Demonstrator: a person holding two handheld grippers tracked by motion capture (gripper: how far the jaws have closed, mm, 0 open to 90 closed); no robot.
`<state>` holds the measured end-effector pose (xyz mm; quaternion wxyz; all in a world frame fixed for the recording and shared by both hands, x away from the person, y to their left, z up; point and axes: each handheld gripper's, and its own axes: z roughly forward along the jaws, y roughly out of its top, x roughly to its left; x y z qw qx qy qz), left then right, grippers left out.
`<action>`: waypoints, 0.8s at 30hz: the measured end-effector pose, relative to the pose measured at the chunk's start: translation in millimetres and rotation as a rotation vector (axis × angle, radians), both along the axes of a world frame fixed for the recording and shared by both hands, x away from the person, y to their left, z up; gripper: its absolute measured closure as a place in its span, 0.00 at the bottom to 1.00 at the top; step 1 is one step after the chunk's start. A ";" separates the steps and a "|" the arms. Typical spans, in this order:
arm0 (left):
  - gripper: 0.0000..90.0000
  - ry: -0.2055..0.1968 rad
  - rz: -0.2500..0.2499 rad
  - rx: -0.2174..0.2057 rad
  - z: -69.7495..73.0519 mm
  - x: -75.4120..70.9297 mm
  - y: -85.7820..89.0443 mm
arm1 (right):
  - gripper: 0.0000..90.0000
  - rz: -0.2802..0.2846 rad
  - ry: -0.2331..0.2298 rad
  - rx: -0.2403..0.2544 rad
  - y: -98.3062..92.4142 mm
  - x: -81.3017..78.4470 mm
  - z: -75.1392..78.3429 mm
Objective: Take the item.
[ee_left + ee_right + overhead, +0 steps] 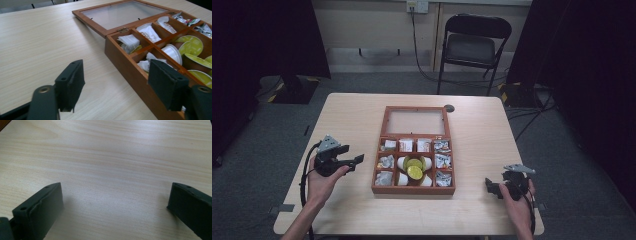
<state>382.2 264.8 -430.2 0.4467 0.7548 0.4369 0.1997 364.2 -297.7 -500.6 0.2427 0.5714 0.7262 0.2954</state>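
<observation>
No readable text anywhere. Sachets (150, 33) in the wooden box (130, 67) carry faint print (too blurred to make out); green capsule lids (193, 45) show no legible brand, no nos. or signs.

light: dim room, black drapes at both edges | table (352, 107): evenly lit from above | glare: pale sheen across top of right gripper view | shadows: soft under jaws | focus: near jaws blurred
</observation>
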 end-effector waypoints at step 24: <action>0.32 -0.030 -0.165 0.016 11.1 -2.3 -56.9 | 0.00 0.001 0.000 0.001 0.3 0.9 0.0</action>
